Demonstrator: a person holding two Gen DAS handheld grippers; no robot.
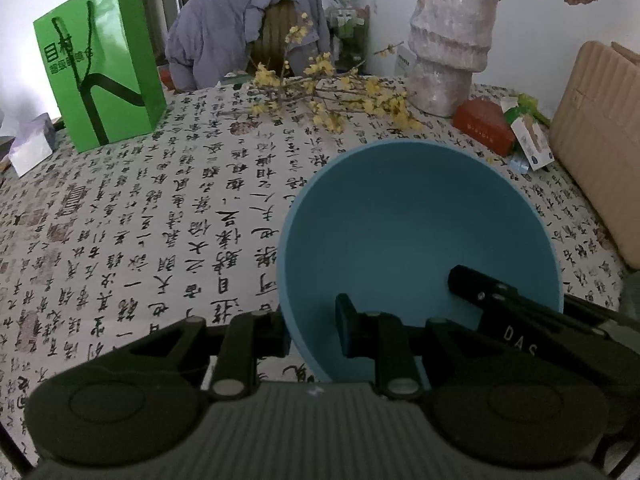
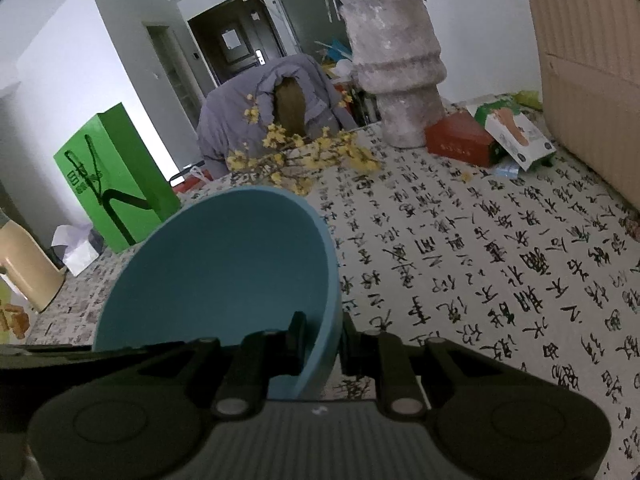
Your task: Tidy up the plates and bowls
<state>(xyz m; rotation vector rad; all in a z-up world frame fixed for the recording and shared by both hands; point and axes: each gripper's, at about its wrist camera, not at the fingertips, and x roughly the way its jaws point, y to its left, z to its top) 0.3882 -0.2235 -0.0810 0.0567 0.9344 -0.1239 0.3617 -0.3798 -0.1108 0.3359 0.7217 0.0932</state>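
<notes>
Left claw (image 1: 310, 330) is clamped on the bowl (image 1: 416, 232) wall: one finger outside the rim, the other inside. Right claw (image 2: 322, 340) grips the opposite wall the same way, pinching the rim between inner and outer pads. I hold it two-handed, I judge, because a single thin-wall pinch would let a deep bowl swing; two opposed grips keep it from rolling.

Bowl sits tilted, mouth turned toward both cameras, apparently clear of the table (image 1: 160, 208), though its base is hidden, so contact cannot be ruled out.

Right claw's finger (image 1: 480, 284) shows in the left view inside the bowl.

No plates or other bowls in sight. Vase (image 1: 448, 40), flower branch (image 1: 328, 96) and green bag (image 1: 100, 68) crowd the far edge; I would steer clear of them.
</notes>
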